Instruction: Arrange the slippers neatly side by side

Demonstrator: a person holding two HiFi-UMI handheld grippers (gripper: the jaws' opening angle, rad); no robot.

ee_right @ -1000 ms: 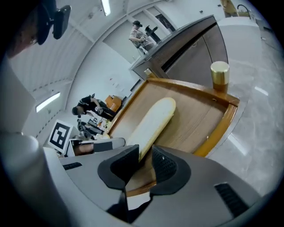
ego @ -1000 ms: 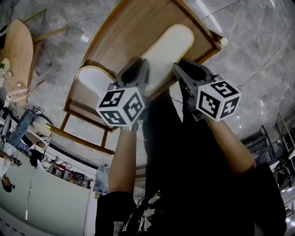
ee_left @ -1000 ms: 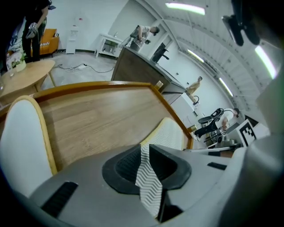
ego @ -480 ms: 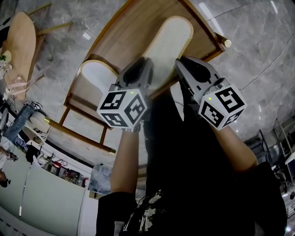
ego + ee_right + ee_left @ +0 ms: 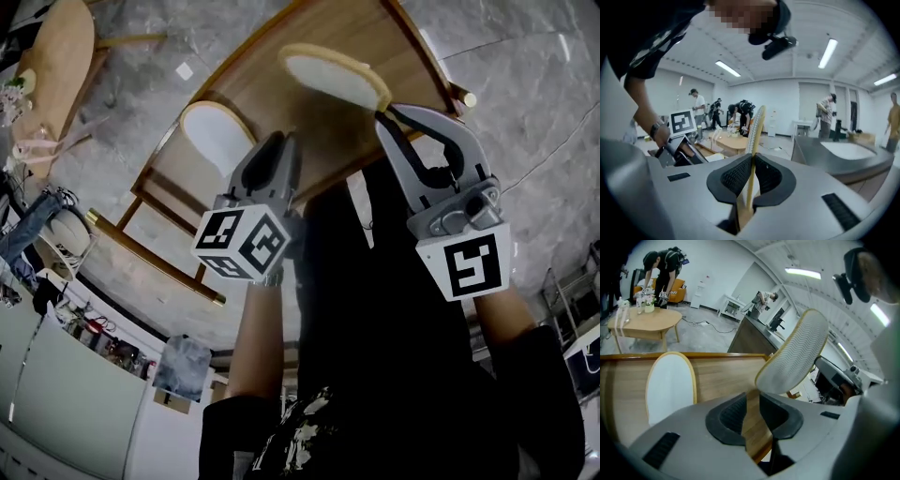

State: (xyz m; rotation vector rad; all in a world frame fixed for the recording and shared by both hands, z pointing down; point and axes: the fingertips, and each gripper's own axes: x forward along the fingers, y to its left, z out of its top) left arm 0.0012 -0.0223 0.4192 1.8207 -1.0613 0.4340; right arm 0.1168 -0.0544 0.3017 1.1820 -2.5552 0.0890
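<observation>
Head view shows one slipper (image 5: 333, 73) raised off the wooden table (image 5: 253, 75), its edge pinched by the right hand-held gripper (image 5: 394, 120), jaws just closing onto it, while the other slipper (image 5: 217, 136) lies flat near the left hand-held gripper (image 5: 279, 150), whose empty jaws have just been opening narrowly.

Black short-sleeved shirt (image 5: 534, 394) with white print, dark wristband (image 5: 655, 130).
</observation>
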